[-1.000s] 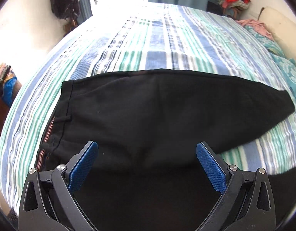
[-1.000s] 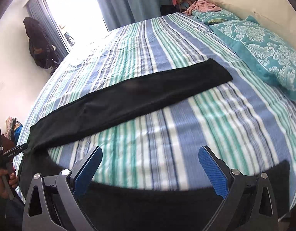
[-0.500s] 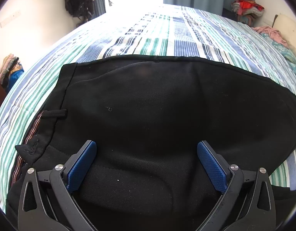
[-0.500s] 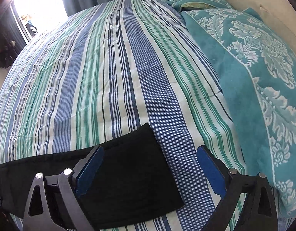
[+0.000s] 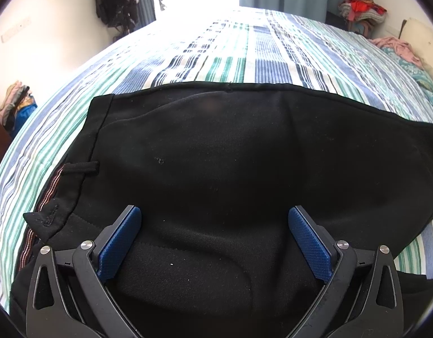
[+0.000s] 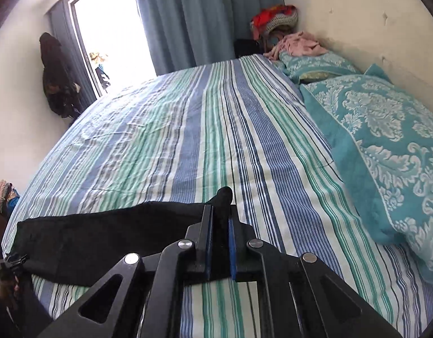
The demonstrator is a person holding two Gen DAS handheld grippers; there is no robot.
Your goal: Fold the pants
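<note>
Black pants [image 5: 230,155] lie flat across the striped bed [image 5: 244,50], waistband at the left with a striped inner band showing. My left gripper [image 5: 215,236] is open just above the seat area near the waist, holding nothing. In the right wrist view the pants' legs [image 6: 103,233] stretch to the left. My right gripper [image 6: 220,219] is shut on the leg end of the pants, and a small tuft of black cloth [image 6: 224,195] sticks out past the fingertips, lifted off the sheet.
Teal patterned pillows [image 6: 385,140] lie along the right side by the wall. Pink clothes [image 6: 298,45] sit at the far corner. A dark bag [image 6: 57,79] hangs on the left wall by the bright window. Striped sheet stretches beyond the pants.
My right gripper has closed on the leg end of the pants and raised it. My left gripper has stayed open over the waist, moving only slightly closer.
</note>
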